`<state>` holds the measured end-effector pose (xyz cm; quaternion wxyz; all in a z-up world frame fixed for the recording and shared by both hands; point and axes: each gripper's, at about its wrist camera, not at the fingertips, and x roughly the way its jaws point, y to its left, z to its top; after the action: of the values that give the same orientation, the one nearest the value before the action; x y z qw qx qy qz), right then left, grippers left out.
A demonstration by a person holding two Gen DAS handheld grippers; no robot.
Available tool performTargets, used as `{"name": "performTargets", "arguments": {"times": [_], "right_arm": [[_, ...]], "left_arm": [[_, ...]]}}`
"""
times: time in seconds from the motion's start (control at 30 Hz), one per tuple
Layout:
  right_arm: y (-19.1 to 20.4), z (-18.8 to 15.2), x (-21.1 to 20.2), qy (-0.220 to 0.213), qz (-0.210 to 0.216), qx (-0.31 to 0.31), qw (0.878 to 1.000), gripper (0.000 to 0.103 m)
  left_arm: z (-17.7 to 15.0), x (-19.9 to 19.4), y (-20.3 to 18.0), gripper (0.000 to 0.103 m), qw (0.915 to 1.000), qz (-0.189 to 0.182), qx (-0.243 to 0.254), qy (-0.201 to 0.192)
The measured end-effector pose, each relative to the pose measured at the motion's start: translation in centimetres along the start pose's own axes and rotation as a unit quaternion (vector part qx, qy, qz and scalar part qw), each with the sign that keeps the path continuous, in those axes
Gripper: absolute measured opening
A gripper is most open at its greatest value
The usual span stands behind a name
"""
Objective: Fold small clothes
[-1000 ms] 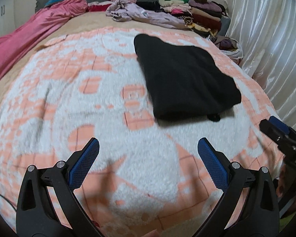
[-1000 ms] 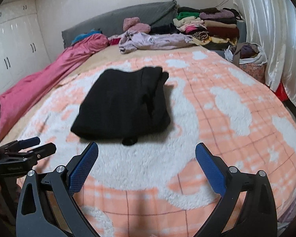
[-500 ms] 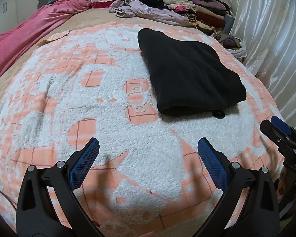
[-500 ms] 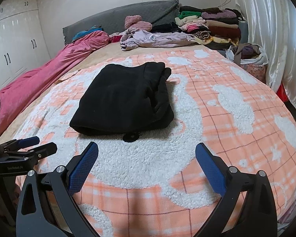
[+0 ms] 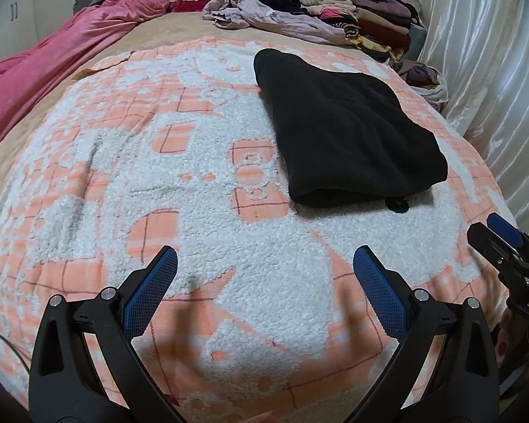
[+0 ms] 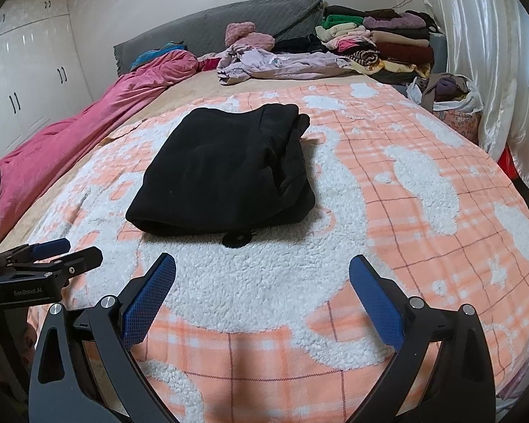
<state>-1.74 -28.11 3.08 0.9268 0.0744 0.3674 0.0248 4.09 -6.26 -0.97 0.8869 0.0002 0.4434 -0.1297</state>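
A black garment (image 5: 345, 130) (image 6: 225, 169) lies folded into a thick rectangle on the orange-and-white fleece blanket (image 5: 158, 190) (image 6: 423, 190). A small black loop (image 6: 237, 239) pokes out at its near edge. My left gripper (image 5: 264, 264) hovers open over bare blanket, nearer than the garment and to its left. My right gripper (image 6: 262, 271) is open too, just short of the garment's near edge, with nothing between its fingers. Each gripper shows at the side of the other's view: the right gripper (image 5: 504, 243) and the left gripper (image 6: 53, 253).
A pink duvet (image 6: 88, 123) runs along the left side. Loose lilac clothes (image 6: 282, 63) and a stack of folded clothes (image 6: 380, 42) sit by the grey headboard (image 6: 229, 24). A full bag (image 6: 447, 95) stands by the white curtain (image 6: 493, 70) on the right.
Both grippers have drifted slightly, so the folded garment sits a little differently in each view. They stay open, and the garment itself has not moved.
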Motion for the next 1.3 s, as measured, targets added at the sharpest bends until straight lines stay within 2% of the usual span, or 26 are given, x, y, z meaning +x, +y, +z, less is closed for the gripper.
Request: {"name": "performTargets", "arguments": {"times": [1.3], "right_arm": [[-0.66,0.1,-0.4,-0.002,-0.009,0.001,1.0,0.098]], "left_arm": [[0.36,-0.3,0.1,0.094,0.9999,0.011,0.006,-0.006]]}}
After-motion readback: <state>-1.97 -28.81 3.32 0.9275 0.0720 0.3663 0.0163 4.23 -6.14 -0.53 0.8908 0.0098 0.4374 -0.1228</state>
